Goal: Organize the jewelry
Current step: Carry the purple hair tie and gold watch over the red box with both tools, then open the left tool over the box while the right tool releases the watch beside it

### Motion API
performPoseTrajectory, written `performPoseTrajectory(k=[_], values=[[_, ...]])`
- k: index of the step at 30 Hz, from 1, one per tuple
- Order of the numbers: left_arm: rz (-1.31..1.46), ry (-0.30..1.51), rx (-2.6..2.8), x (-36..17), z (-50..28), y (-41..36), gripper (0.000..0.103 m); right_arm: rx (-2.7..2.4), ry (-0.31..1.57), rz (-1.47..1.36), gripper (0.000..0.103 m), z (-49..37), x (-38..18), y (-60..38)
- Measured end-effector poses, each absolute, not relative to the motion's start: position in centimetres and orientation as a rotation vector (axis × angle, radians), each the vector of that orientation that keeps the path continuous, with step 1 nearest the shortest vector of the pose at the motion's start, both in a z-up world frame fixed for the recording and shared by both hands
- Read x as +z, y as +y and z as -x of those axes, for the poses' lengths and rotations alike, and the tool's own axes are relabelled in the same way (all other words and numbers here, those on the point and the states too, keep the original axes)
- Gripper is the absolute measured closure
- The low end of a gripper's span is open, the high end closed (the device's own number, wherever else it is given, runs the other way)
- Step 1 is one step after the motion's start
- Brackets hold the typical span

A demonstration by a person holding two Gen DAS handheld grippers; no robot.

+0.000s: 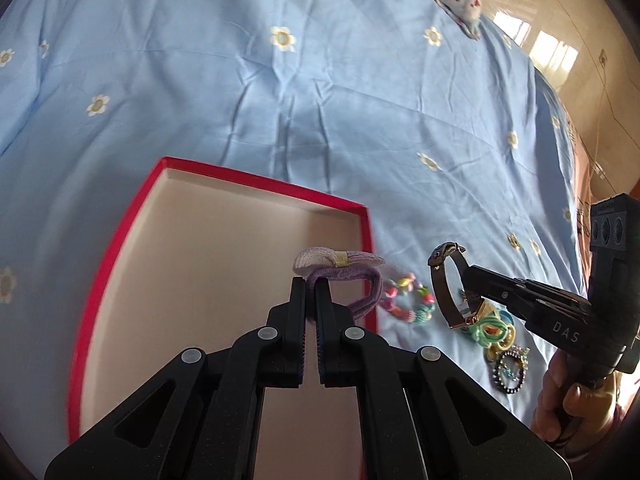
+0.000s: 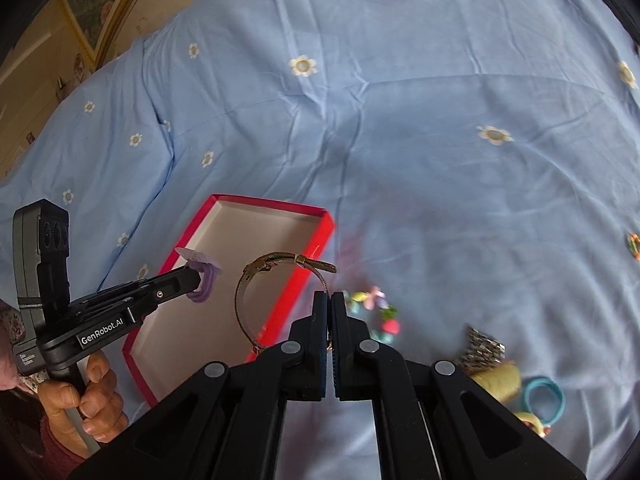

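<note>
My left gripper (image 1: pixel 311 285) is shut on a purple hair tie with a pale bow (image 1: pixel 340 264) and holds it above the right side of an open red box (image 1: pixel 120 248) with a white inside. It also shows in the right wrist view (image 2: pixel 196 276) with the hair tie (image 2: pixel 204 276). My right gripper (image 2: pixel 331 300) is shut on a wristwatch with a metal mesh strap (image 2: pixel 260 276), held in the air by the box's right edge (image 2: pixel 316 256). The watch also shows in the left wrist view (image 1: pixel 444 292).
A light blue bedsheet with daisies (image 1: pixel 320 80) covers the bed. On it, right of the box, lie a colourful bead bracelet (image 1: pixel 408 300), a pile of hair ties (image 1: pixel 494 328) and a rhinestone ring-shaped piece (image 1: pixel 508 372). A wooden floor (image 1: pixel 580 40) lies beyond.
</note>
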State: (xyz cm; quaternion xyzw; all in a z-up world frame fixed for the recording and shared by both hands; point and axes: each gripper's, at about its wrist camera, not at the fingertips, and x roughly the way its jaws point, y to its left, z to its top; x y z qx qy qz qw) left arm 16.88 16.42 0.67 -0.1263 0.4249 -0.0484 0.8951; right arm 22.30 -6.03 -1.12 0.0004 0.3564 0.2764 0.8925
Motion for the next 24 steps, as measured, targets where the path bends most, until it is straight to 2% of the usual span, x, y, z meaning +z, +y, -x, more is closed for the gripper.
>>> performPoseTrajectory(k=[11, 24], values=[[0.274, 0.912, -0.018, -1.5, -19.2, 21.4, 0.100, 0.622, 0.767, 0.084, 0.102, -24.6, -2.4, 1.7], [0.239, 1.003, 0.059, -4.9, -22.0, 22.6, 0.100, 0.604, 0.828, 0.183, 0.102, -27.3, -5.4, 6.0]])
